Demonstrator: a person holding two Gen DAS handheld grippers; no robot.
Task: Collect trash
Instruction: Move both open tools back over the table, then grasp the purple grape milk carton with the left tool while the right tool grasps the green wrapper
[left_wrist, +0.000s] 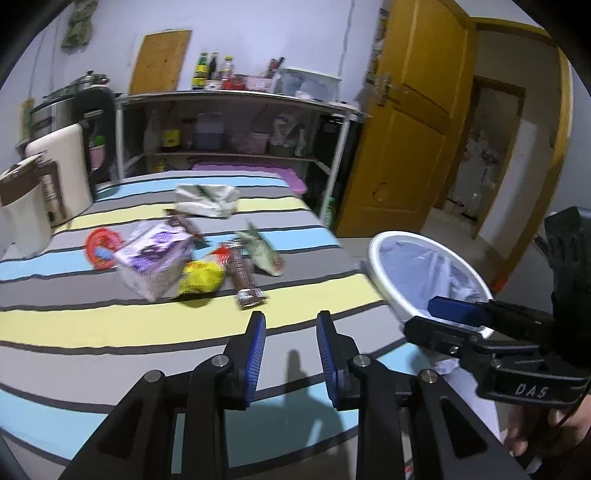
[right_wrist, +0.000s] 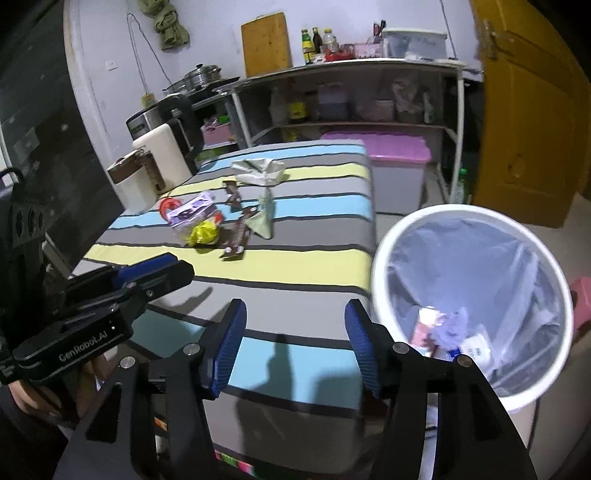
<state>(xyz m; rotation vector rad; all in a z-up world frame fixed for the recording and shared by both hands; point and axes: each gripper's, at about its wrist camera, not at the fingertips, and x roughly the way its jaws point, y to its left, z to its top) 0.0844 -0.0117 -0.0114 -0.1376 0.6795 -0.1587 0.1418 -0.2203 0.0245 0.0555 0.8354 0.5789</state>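
the left gripper (left_wrist: 290, 347), black with blue ribbed pads, hangs over the near edge of the table covered in a grey, blue and yellow striped cloth (left_wrist: 110, 317); its jaws stand a narrow way apart with nothing between them. the right gripper (right_wrist: 295, 347), of the same make, hovers over the near right corner of that cloth, just beside the round white plastic bin lined with a clear bag (right_wrist: 380, 258); its jaws stand wide and empty. in the left wrist view the right gripper (left_wrist: 439, 317) reaches across the near rim of the bin.

the trash lies in a loose cluster at the middle of the table, well apart from both grippers: a purple and white printed carton (left_wrist: 155, 258) tilted on its side, a crumpled yellow wrapper (left_wrist: 201, 278) touching it, a long brown snack wrapper (left_wrist: 243, 275) beside that, a pale green packet (left_wrist: 264, 253), and a crumpled white paper bag (left_wrist: 207, 201) further back. a red plastic ring (left_wrist: 99, 245) sits to the left of the carton. the bin stands on the floor at the table's right side, and some pale wrappers (right_wrist: 450, 332) lie at its bottom
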